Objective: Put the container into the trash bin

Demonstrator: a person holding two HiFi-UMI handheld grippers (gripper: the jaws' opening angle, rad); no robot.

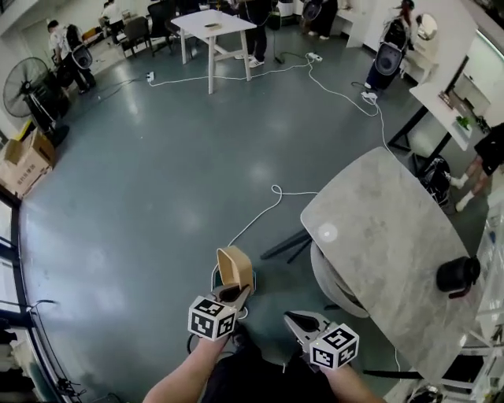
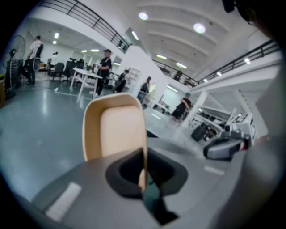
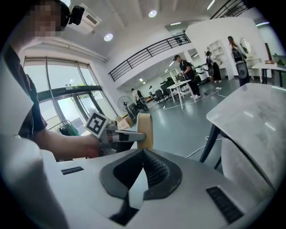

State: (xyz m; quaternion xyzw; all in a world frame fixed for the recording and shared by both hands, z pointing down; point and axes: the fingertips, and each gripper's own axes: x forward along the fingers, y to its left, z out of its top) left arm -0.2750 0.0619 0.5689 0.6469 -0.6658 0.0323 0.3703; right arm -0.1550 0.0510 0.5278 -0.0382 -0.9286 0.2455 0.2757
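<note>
In the head view a tan, open-topped container hangs over the grey floor. My left gripper is shut on its rim. The left gripper view shows the container upright ahead of the jaws, with its right rim pinched in the left gripper. My right gripper is beside the left one, near the table's edge, shut and holding nothing. In the right gripper view the right gripper has its pads together, and beyond it are the container and the left gripper.
A grey marble table stands to the right with a black object on it and a pale chair tucked under. A white cable runs across the floor. Farther off are a white table, a cardboard box, a fan and several people.
</note>
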